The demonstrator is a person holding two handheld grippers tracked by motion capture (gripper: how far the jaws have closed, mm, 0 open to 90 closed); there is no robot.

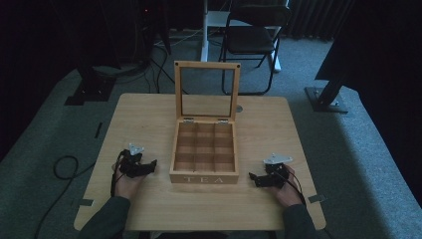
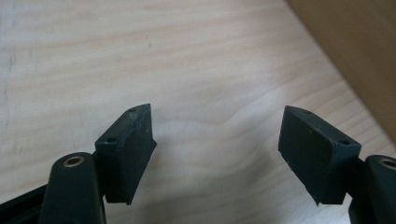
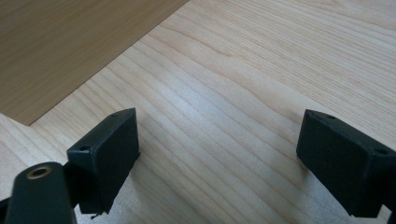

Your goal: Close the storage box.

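Tea box (image 1: 204, 177) sits mid-table (image 1: 149, 114), lid (image 1: 207, 89) upright at far edge, nine compartments bare. Left gripper (image 1: 149, 166) rests near left of box, right gripper (image 1: 255, 178) near right; both apart from box walls.

Left gripper view: pads (image 2: 130, 154) spread, nothing between, box side at far right of that view. Right gripper view: pads (image 3: 107, 154) wide apart, empty, box side at upper left.

Likely step: closing lid. Advice: raise one gripper behind top rail, push toward near side slowly, steady box with other gripper, lower gently, avoid slam on hinges.

Black folding chair (image 1: 254, 37) behind table (image 1: 149, 114)
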